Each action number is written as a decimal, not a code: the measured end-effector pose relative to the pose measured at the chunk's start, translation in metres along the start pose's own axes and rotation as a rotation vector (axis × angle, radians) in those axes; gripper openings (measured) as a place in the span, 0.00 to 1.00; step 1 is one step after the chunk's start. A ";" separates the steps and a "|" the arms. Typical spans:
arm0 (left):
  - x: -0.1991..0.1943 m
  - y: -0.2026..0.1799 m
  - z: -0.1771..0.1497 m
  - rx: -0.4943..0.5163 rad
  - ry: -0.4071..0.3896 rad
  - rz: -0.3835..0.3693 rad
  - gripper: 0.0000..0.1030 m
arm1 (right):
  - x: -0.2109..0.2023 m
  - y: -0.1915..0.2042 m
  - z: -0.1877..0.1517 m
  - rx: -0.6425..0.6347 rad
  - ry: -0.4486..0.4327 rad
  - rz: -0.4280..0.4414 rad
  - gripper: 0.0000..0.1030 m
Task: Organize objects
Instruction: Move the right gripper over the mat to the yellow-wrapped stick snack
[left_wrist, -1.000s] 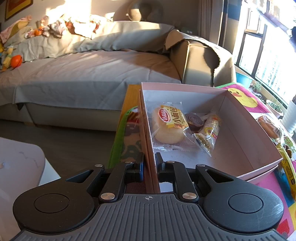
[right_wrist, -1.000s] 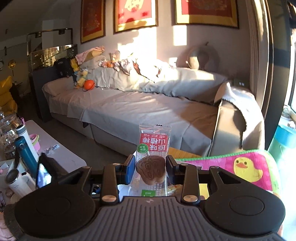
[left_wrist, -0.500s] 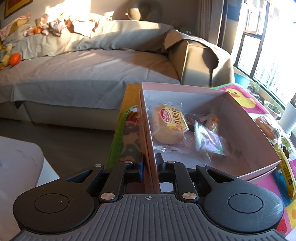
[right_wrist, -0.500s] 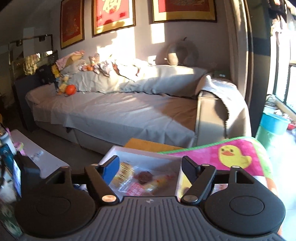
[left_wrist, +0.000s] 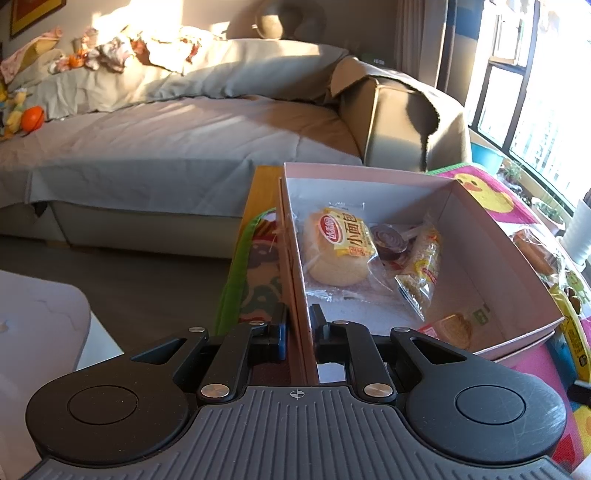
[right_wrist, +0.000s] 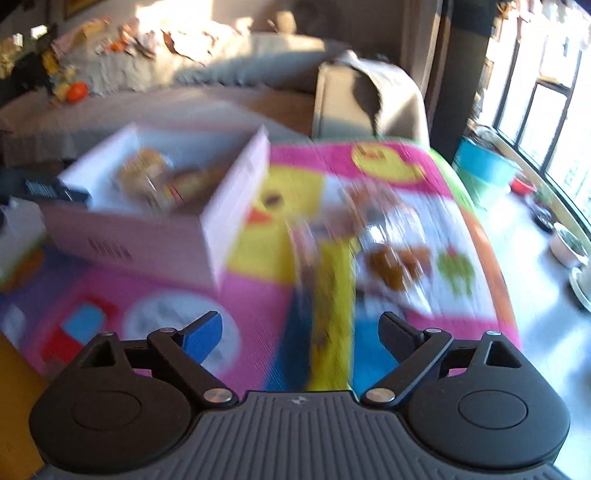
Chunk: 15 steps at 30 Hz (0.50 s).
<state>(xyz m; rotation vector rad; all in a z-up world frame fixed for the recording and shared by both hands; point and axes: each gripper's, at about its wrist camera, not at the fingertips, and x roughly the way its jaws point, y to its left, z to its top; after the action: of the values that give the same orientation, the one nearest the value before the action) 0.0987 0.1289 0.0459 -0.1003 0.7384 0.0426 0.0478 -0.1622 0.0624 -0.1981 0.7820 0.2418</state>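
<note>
A pink cardboard box (left_wrist: 491, 236) (right_wrist: 236, 184) stands on a colourful play mat (right_wrist: 258, 295). Inside lie a wrapped bun (left_wrist: 340, 251), a dark round snack (left_wrist: 388, 242), a yellow-wrapped bar (left_wrist: 424, 266) and a wrapped cake (left_wrist: 454, 330) in the near corner. My left gripper (left_wrist: 298, 328) is shut on the box's near left wall. My right gripper (right_wrist: 300, 332) hangs over the mat to the right of the box, its jaws opening wide with nothing pressed between them. Below it lies a long yellow snack packet (right_wrist: 330, 314); brown wrapped snacks (right_wrist: 395, 266) lie beyond. That view is blurred.
A grey covered sofa (left_wrist: 166, 147) with pillows and toys runs behind the table. A teal bucket (right_wrist: 487, 170) and plant pots stand by the window on the right. A white low table (left_wrist: 40, 332) is at the lower left.
My right gripper let go of the wrapped cake, which now lies in the box's near corner. It opened wide, swung down and right, and now hangs over the mat's loose snacks. The left gripper kept still.
</note>
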 end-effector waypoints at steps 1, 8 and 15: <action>0.000 0.000 0.000 0.000 0.001 0.002 0.14 | 0.003 -0.003 -0.005 0.015 0.010 0.000 0.89; -0.002 0.000 -0.002 0.004 0.003 0.013 0.13 | 0.011 -0.014 -0.012 0.053 0.010 0.002 0.89; -0.002 -0.001 -0.002 0.006 0.004 0.016 0.13 | 0.024 -0.010 0.004 0.041 0.000 0.045 0.89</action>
<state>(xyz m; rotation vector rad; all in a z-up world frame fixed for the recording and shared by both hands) 0.0960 0.1277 0.0458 -0.0887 0.7430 0.0552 0.0696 -0.1677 0.0489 -0.1418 0.7912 0.2680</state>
